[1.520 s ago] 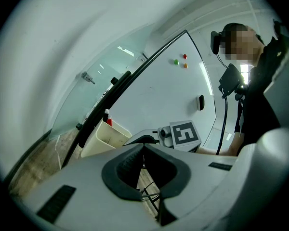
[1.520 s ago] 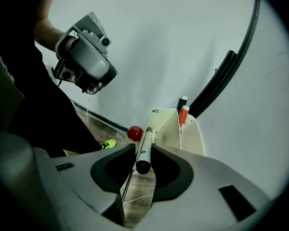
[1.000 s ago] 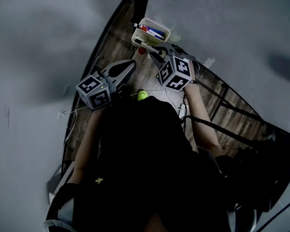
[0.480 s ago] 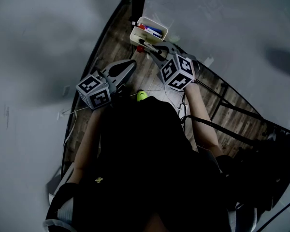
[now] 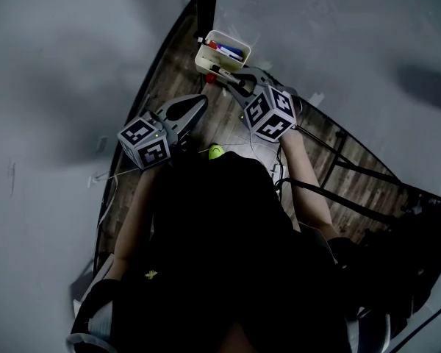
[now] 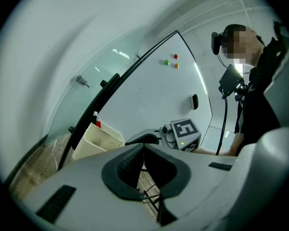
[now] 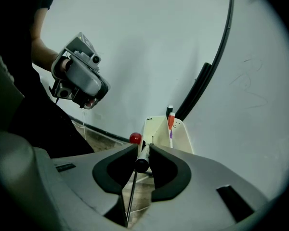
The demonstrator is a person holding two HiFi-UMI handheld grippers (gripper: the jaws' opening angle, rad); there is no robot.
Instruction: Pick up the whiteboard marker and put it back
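pickup looks done: right gripper (image 7: 143,147) has its jaws about half shut, pads squeezing the barrel of the marker (image 7: 142,159), dark cap end facing the camera, other end aimed at the holder. marker sits lower centre of the right gripper view; in the head view it's top centre, just short of the white holder (image 5: 206,59)

holder is upper centre of the head view, with other markers (image 7: 171,123) standing in it. small red ball (image 7: 135,138) just left of the jaw tips, beside the holder

left gripper (image 6: 143,147) idle, jaws fully together, nothing in them, mid left in the head view

left to do, as I read it: carry the marker over the holder rim, lower it in, let go. marker is not in the holder yet
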